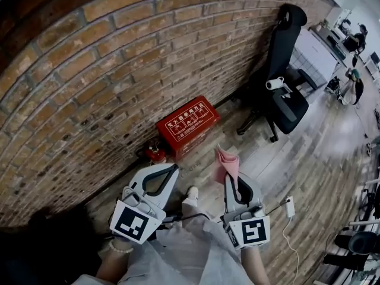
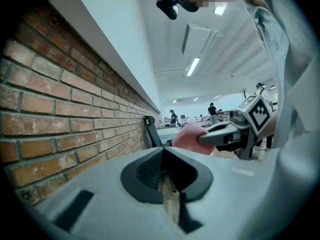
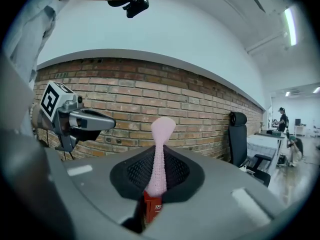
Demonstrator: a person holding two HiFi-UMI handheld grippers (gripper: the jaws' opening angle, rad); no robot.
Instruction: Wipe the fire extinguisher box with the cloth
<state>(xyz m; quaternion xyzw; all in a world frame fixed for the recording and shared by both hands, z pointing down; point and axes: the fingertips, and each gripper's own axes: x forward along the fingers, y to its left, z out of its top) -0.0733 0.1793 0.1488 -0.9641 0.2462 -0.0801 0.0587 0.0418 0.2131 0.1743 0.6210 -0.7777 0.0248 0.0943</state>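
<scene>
Here the right tongs (image 1: 230, 180) pinch the pink cloth (image 1: 227, 161); the left tongs (image 1: 171, 170) are closed and empty, near the red fire extinguisher box (image 1: 187, 125).

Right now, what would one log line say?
right gripper: shut on pink cloth | left gripper: shut, empty | fire extinguisher box: untouched

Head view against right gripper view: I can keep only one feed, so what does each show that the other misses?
Only the head view shows the small extinguisher, the person's shoe and the white plug. Only the right gripper view shows the ceiling light and the head camera. Both show the brick wall, the black chair, the left gripper and the pink cloth clamped in the right gripper.
</scene>
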